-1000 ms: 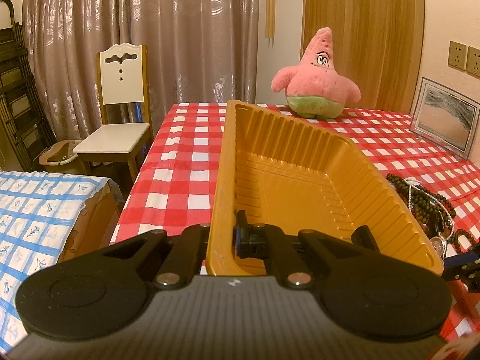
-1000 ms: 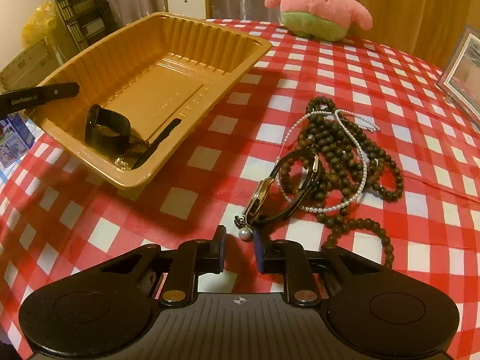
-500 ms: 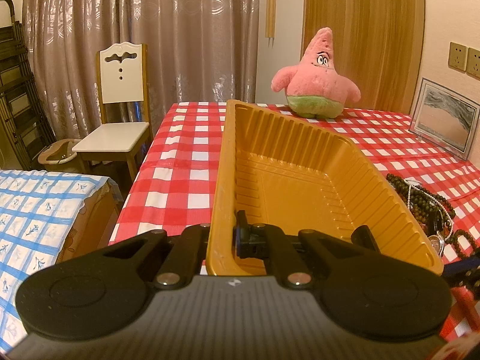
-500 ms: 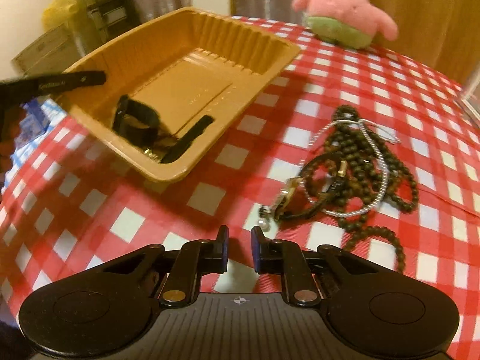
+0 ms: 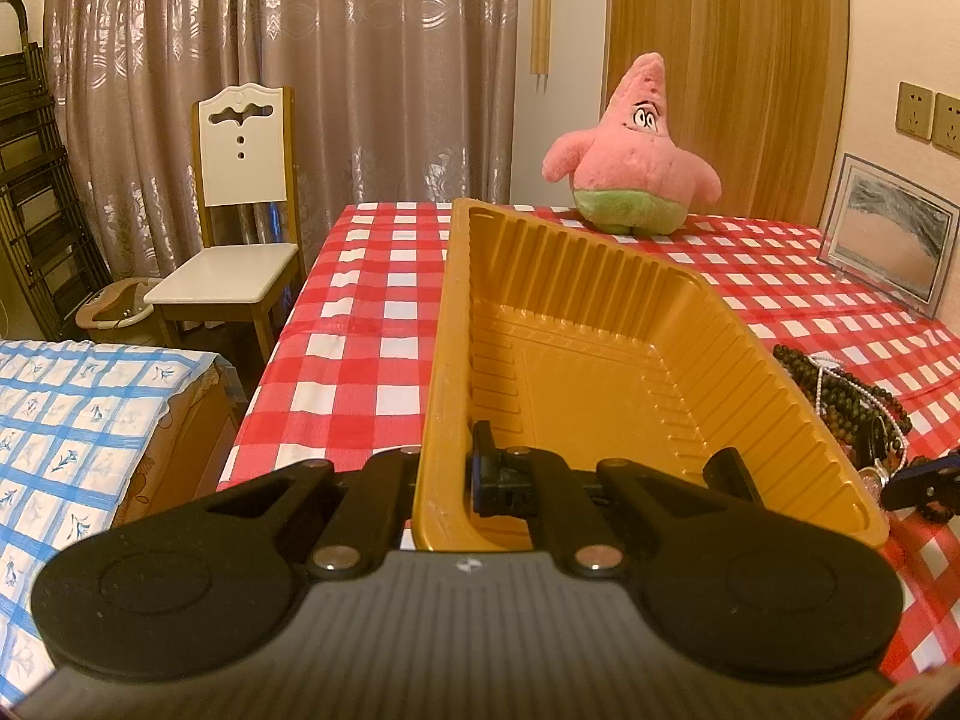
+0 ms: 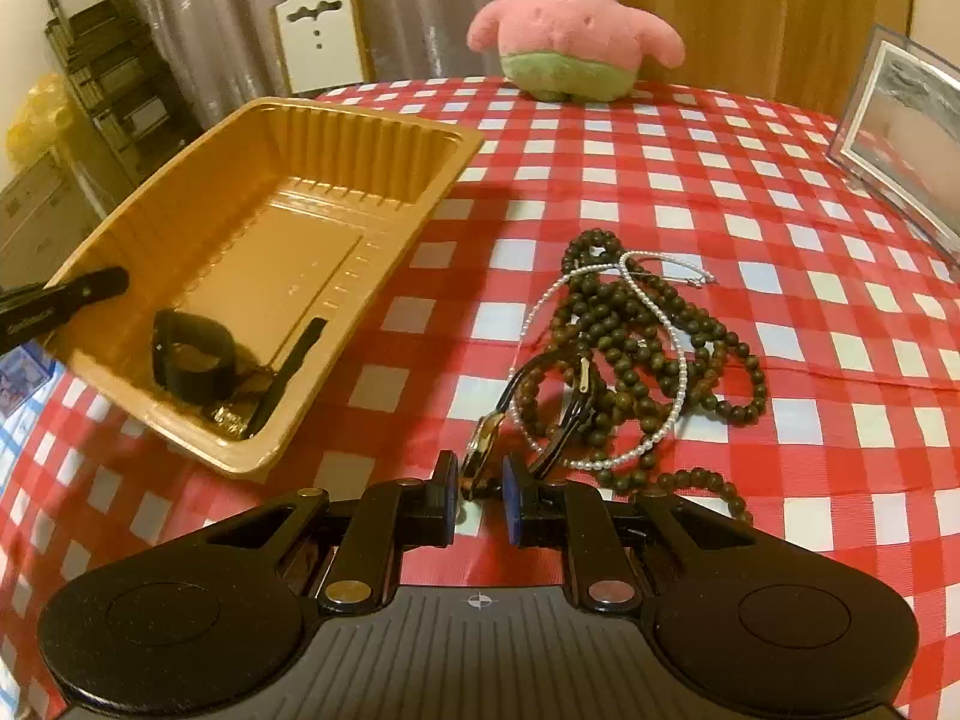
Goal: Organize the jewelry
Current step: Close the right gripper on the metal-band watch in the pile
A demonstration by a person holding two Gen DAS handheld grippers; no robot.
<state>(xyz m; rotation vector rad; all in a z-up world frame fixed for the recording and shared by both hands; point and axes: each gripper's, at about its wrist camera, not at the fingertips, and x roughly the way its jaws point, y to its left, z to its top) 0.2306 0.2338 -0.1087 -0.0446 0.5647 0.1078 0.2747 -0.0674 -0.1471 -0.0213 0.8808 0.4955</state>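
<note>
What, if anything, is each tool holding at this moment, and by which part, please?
The left tool is clamped on the yellow tray, gripping its near side wall. The right tool holds nothing: its open fingers straddle the wristwatch face without closing.

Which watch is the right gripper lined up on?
The gold-cased watch on the checked cloth, its case between the open right gripper fingers, tangled with the beads. The black-strapped watch already lies in the tray.

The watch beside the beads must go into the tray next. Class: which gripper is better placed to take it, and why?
Right. The right gripper is open with the watch between its fingers. The left gripper is shut on the tray rim, steadying it.
</note>
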